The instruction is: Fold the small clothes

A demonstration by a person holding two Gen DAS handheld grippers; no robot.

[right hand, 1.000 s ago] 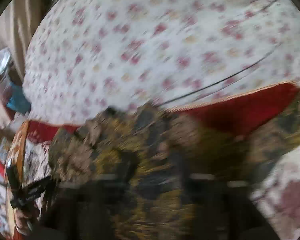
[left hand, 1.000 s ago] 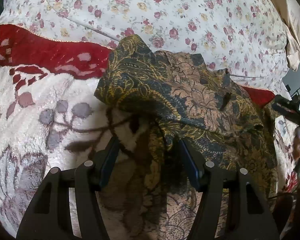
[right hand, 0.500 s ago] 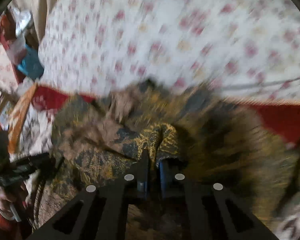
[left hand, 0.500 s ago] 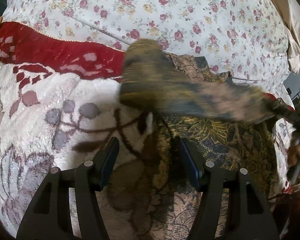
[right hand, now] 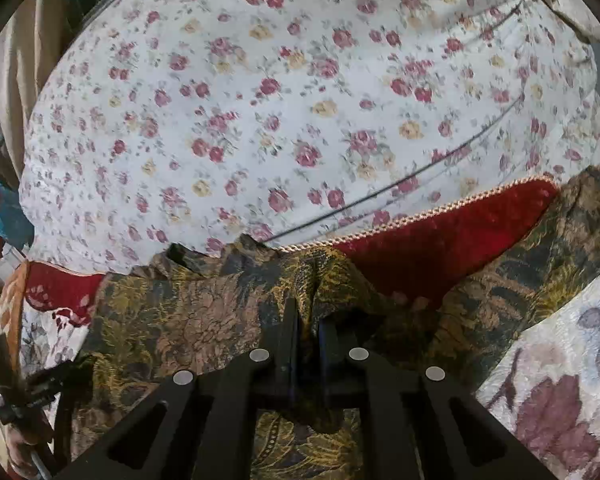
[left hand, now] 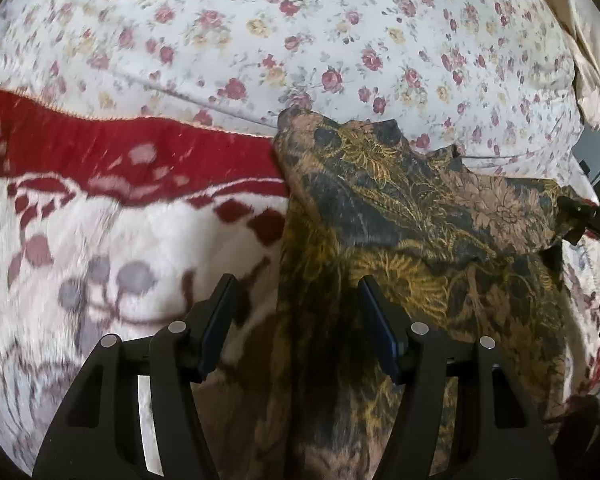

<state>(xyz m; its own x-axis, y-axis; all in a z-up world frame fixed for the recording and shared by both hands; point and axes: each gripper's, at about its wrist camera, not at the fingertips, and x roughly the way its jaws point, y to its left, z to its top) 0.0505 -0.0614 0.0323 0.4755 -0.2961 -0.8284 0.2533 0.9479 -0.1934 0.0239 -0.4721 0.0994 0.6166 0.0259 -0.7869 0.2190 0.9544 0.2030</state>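
Observation:
A small dark garment (left hand: 400,216) with a gold and brown floral print lies on a red and white blanket (left hand: 100,208). Its upper layer is folded over toward the right. My left gripper (left hand: 296,304) is open and hovers over the garment's left edge, holding nothing. My right gripper (right hand: 306,316) is shut on a pinch of the same garment (right hand: 172,320), its jaws close together with cloth between them. In the left wrist view the right gripper (left hand: 588,216) shows at the right edge, at the garment's corner.
A white sheet with small roses (left hand: 300,40) covers the bed behind the blanket; it also shows in the right wrist view (right hand: 280,100). A beige curtain (left hand: 584,32) hangs at the far right. Clutter (right hand: 0,208) lies beside the bed at the left.
The right gripper has pulled the garment's upper layer across to the right, and it has settled flatter. The left gripper has stayed open in place.

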